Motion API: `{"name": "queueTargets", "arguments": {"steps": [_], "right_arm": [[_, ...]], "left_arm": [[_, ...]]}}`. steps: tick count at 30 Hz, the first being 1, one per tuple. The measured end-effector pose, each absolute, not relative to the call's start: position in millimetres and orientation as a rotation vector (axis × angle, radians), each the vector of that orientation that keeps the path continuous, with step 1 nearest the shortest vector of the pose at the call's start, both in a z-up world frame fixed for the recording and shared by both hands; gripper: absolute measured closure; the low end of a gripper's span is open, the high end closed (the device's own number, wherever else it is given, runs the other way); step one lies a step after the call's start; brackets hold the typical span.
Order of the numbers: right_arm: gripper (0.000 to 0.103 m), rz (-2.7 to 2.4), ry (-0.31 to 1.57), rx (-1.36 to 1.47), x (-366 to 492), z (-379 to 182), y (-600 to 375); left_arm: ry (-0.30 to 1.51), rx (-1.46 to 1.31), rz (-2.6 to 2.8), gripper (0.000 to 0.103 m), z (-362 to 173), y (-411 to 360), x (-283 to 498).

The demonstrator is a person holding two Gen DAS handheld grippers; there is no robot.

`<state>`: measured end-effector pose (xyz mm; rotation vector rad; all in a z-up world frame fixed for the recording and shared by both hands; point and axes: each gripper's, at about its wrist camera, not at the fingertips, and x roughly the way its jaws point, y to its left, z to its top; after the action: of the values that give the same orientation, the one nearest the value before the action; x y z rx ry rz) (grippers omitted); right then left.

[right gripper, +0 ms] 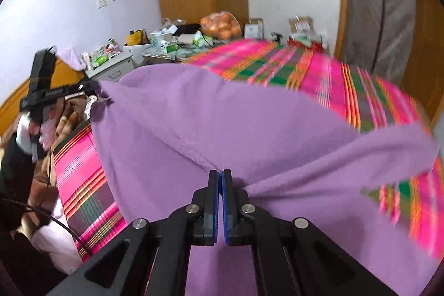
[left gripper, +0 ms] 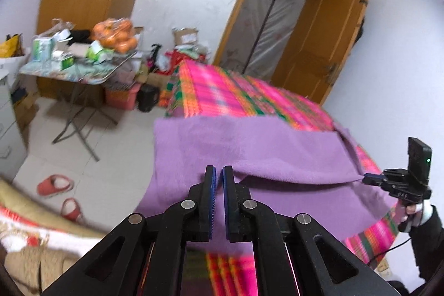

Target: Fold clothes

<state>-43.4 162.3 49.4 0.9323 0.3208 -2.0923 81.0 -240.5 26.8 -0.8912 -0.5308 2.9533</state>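
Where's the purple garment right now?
The purple garment is spread over the striped pink bedspread, with one edge pinched by the right hand-held gripper and another by the left hand-held gripper.

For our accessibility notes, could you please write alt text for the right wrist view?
The right gripper is shut on a purple cloth lifted over a pink plaid bed. The left gripper pinches its far corner at left; a cluttered table stands behind.
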Motion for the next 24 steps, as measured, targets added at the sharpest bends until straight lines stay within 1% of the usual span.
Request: {"name": "queueTargets", "arguments": {"steps": [4,6,7,8,10,11,12,13,15,17,20,24], "right_arm": [[0.100,-2.100,0.242,1.013,-43,34,173],[0.096,-2.072,0.176,1.048,-42,30,178],[0.085,-2.057,0.143,1.064,-41,28,180],[0.068,-2.040,0.094,1.083,-42,26,180],[0.054,-2.002,-0.010,1.120,-45,21,179],[0.052,-1.990,-0.066,1.128,-46,20,181],[0.052,-1.975,-0.127,1.147,-50,18,181],[0.052,-1.958,-0.187,1.168,-53,16,182],[0.052,-1.934,-0.295,1.201,-61,12,182],[0.052,-1.933,-0.361,1.213,-68,10,183],[0.052,-1.940,-0.404,1.227,-78,8,179],[0.052,-1.952,-0.446,1.242,-89,7,172]], "left_arm": [[-0.602,-0.959,2.970,0.098,9,-239,107],[-0.678,-0.957,2.964,0.098,4,-239,121],[-0.728,-0.937,2.954,0.095,3,-238,126],[-0.775,-0.913,2.944,0.090,3,-238,130],[-0.854,-0.859,2.919,0.069,3,-240,130],[-0.900,-0.840,2.902,0.063,3,-241,126],[-0.950,-0.825,2.883,0.052,3,-243,121],[-1.011,-0.818,2.856,0.049,2,-246,115],[-1.128,-0.825,2.792,0.049,-2,-250,101],[-1.225,-0.869,2.740,0.049,-9,-255,85],[-1.297,-0.894,2.716,0.049,-16,-257,72],[-1.398,-0.855,2.692,0.049,-21,-263,66]]}}
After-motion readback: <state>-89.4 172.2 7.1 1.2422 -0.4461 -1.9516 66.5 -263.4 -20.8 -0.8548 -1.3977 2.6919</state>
